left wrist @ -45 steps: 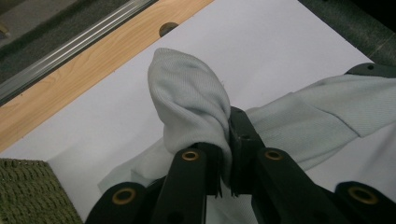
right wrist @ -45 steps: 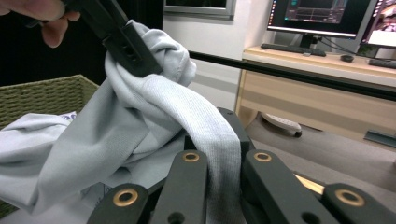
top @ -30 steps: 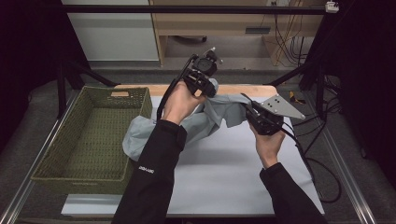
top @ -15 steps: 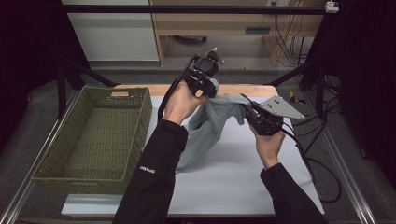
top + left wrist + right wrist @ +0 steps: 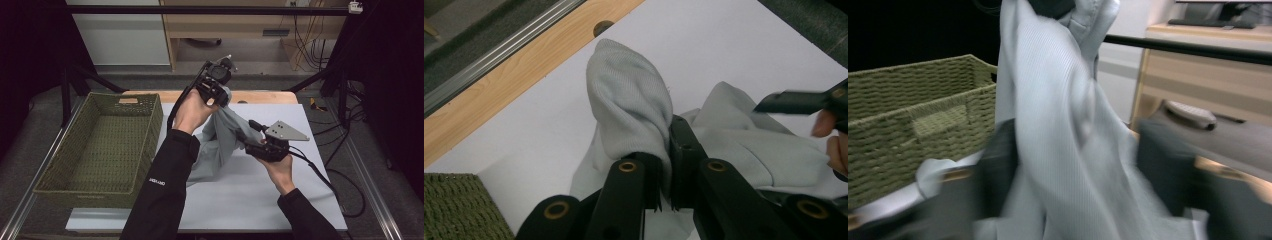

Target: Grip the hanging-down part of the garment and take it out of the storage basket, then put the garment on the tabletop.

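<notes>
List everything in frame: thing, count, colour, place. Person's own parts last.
garment: 1, pale grey-blue, lifted at the table's middle, lower end trailing on the mat
basket: 1, olive green wicker, left end of the table
mat: 1, white, covering the tabletop
table: 1, light wood edge at the far side
left gripper: 1, black, raised, jaws shut on a fold of the garment
right gripper: 1, black with grey plate, at the garment's right side; jaws blurred, grip unclear
hands: 2, left hand, right hand
sleeves: 2, black
</notes>
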Tool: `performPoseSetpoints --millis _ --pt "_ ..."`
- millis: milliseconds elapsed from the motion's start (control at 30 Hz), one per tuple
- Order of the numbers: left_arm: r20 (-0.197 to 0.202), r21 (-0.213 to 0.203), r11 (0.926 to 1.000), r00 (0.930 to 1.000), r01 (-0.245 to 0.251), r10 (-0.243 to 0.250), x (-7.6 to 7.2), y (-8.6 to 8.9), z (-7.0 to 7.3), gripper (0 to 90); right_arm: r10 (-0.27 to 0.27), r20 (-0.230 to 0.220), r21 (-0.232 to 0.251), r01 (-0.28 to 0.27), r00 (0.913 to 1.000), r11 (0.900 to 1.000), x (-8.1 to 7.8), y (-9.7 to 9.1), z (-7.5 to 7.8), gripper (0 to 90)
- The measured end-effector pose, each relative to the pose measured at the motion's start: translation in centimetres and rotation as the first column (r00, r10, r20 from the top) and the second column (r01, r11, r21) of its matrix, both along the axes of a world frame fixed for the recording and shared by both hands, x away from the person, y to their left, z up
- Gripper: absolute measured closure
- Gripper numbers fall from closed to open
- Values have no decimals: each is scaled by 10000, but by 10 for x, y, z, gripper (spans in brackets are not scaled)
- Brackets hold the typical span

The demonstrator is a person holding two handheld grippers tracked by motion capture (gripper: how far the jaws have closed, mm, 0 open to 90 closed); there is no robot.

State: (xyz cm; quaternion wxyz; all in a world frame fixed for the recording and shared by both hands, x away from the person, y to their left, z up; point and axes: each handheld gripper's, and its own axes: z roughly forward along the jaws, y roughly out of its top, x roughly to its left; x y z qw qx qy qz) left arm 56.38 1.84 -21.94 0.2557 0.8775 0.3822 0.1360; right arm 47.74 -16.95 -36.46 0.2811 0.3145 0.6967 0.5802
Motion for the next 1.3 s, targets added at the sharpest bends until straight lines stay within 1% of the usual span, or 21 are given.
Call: performPoseSetpoints --millis 67,133,167,233,300,333,400,467,567,600,633,733,867,933,1000,1033,1067,1100,1167,1200,1300 --pt "30 1 10000 10000 -33 33 0 3 -1 843 -34 169 55 33 9999 10000 -6 -1 -3 176" --pt "-6 61 10000 10000 -79 79 0 6 -2 843 -17 112 429 12 9999 9991 -13 -10 -4 86" --pt "4 6 10000 10000 -66 66 0 8 -4 843 -17 112 429 12 9999 9991 -13 -10 -4 86" --pt "20 10 10000 10000 -10 10 0 11 -6 842 -28 -15 764 29 10000 9971 -18 -19 -5 52" --pt "-21 0 10000 10000 3 -3 0 14 -8 841 -47 -95 897 56 9999 9959 -22 -27 -6 39" --pt "-35 -11 10000 10000 2 -3 0 15 -9 841 -171 -69 814 176 9998 9965 -25 -35 -9 28" --pt "-61 -10 10000 10000 76 -76 -1 19 -11 841 -206 -69 846 211 9998 9962 -26 -38 -10 24" --pt "-78 -41 10000 9999 84 -84 -2 21 -13 841 -382 -70 863 386 9992 9955 -30 -51 -17 18" --pt "-77 24 10000 9999 89 -89 -3 23 -17 840 -606 -116 875 613 9981 9943 -33 -57 -22 12" --pt "-63 44 10000 9999 82 -82 -3 23 -18 840 -651 70 801 643 9979 9947 -34 -62 -26 11" --pt "-73 29 10000 10000 55 -55 -3 24 -19 840 -761 -73 904 764 9971 9930 -35 -63 -29 8" --pt "-15 -12 9999 9999 119 -119 -5 23 -22 839 -854 -135 812 862 9963 9930 -39 -70 -37 8" --pt "0 -19 9995 9995 329 -329 -8 19 -27 839 -781 -129 935 790 9969 9925 -44 -73 -38 8" --pt "-35 113 9985 9986 527 -527 -9 18 -29 838 -793 -175 945 806 9967 9922 -46 -75 -39 7" --pt "-74 182 9975 9976 683 -682 -11 17 -36 837 -729 -86 912 734 9973 9931 -48 -77 -42 5" --pt "-102 236 9970 9973 733 -731 -12 16 -38 836 -730 -180 911 744 9972 9931 -49 -78 -42 5" --pt "-169 206 9966 9967 793 -790 -12 16 -42 836 -697 -71 837 700 9975 9940 -49 -80 -44 5" --pt "-160 201 9963 9964 830 -827 -13 15 -46 835 -727 -195 949 743 9972 9927 -50 -81 -45 5" --pt "-201 251 9955 9957 909 -904 -15 15 -55 833 -799 -82 821 803 9968 9934 -50 -84 -48 5" --pt "-258 260 9950 9951 963 -957 -15 15 -59 832 -819 -311 1034 847 9962 9910 -51 -83 -49 5" --pt "-304 320 9948 9949 969 -960 -15 12 -72 831 -792 -106 879 799 9968 9929 -52 -86 -50 5"
